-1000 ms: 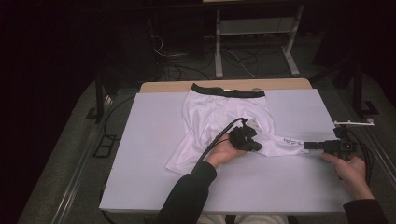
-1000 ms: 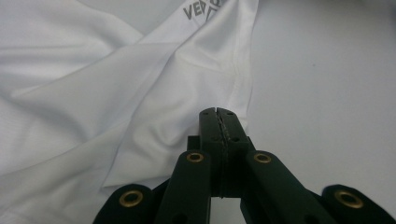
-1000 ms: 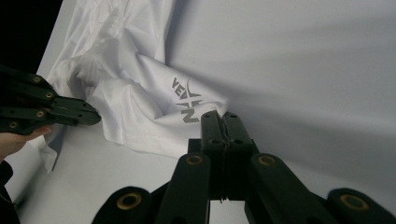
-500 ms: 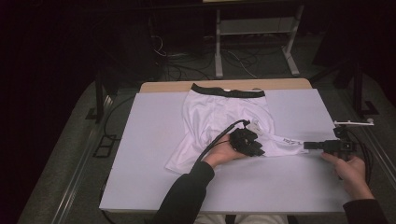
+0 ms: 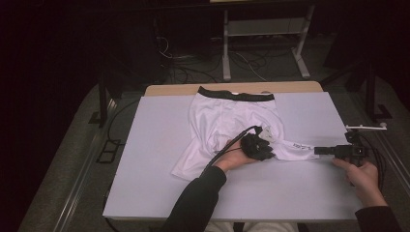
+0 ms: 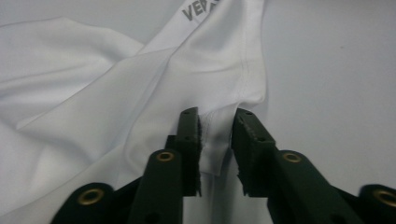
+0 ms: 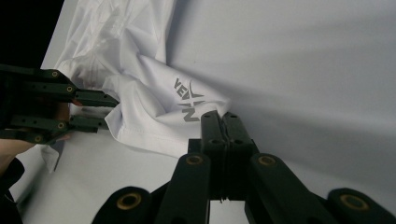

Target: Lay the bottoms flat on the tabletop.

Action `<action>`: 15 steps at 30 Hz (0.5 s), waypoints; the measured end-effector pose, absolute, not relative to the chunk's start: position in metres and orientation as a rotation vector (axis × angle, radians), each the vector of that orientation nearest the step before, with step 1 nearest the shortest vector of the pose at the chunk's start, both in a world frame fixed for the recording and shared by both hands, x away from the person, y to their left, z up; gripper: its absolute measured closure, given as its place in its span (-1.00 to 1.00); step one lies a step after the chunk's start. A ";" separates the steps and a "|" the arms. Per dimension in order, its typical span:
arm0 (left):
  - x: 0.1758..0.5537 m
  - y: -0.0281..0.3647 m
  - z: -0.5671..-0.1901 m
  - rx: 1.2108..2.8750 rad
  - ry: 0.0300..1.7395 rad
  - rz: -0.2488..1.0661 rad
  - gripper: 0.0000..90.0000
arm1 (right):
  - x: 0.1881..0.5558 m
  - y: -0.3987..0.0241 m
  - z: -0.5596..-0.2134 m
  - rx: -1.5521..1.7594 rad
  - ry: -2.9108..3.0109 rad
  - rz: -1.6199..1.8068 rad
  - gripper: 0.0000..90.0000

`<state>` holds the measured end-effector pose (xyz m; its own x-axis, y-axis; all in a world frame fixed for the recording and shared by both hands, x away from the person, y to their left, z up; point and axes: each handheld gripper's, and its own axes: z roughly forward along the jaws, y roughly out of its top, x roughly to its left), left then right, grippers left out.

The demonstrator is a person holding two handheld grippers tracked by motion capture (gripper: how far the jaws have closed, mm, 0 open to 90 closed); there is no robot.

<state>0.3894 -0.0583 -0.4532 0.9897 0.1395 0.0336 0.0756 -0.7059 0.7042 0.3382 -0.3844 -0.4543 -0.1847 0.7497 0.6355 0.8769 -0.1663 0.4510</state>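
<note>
Left claw (image 6: pixel 215 140): jaws standing a little apart, straddling a hemmed edge of the white shorts (image 6: pixel 93 93), cloth running up between the two pads without being pinched. In the high view, sitting (image 5: pixel 257 146) on the lower right part of the garment, near the middle of the surface, held by the left hand (image 5: pixel 234 158), a black cable arching back from it along the dark sleeve (image 5: pixel 196 200).

Right claw (image 7: pixel 225 122): jaws pressed together, nipping the corner of the shorts' leg just below the grey printed lettering (image 7: pixel 188 100). In the high view, lying (image 5: pixel 320 151) near the right edge of the surface, gripped by the right hand (image 5: pixel 362 175), pulling that leg of cloth out into a thin strip toward the right. In the right gripper view, the left claw (image 7: pixel 109 112) showing farther off at the left, its two jaws parted around a fold of the same leg.

White shorts (image 5: pixel 227 126): lying flat on the pale grey surface (image 5: pixel 145 183), black waistband (image 5: pixel 236 95) at the far edge, one leg spreading toward the near left, the other stretching right between the two claws. Fabric bunching in soft folds around the left claw.

Beyond the surface: a strip of wooden tabletop (image 5: pixel 169 90) peeking out at the far side, cables on the dark floor (image 5: pixel 193 67), and a white metal frame (image 5: pixel 263 29) standing behind.
</note>
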 end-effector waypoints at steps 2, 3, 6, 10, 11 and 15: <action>0.391 -0.057 -0.453 2.352 0.171 0.091 0.76 | 0.338 -0.385 -0.455 -1.901 -1.925 -1.279 0.96; 0.392 -0.056 -0.452 2.352 0.177 0.086 0.82 | 0.338 -0.385 -0.455 -1.901 -1.925 -1.279 0.96; 0.395 -0.053 -0.452 2.345 0.214 0.045 0.93 | 0.338 -0.385 -0.455 -1.901 -1.925 -1.277 0.96; 0.394 -0.050 -0.448 2.373 0.238 0.023 0.95 | 0.338 -0.384 -0.455 -1.900 -1.926 -1.275 0.96; 0.393 -0.049 -0.447 2.381 0.242 0.022 0.95 | 0.338 -0.384 -0.455 -1.900 -1.927 -1.274 0.96; 0.385 -0.048 -0.439 2.413 0.236 -0.016 0.95 | 0.337 -0.384 -0.454 -1.895 -1.933 -1.274 0.96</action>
<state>0.3849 -0.0477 -0.4388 0.9833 0.1659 -0.0752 0.1744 -0.7373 0.6527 0.3368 -0.3840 -0.4538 -0.1908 0.7501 0.6332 0.8775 -0.1587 0.4525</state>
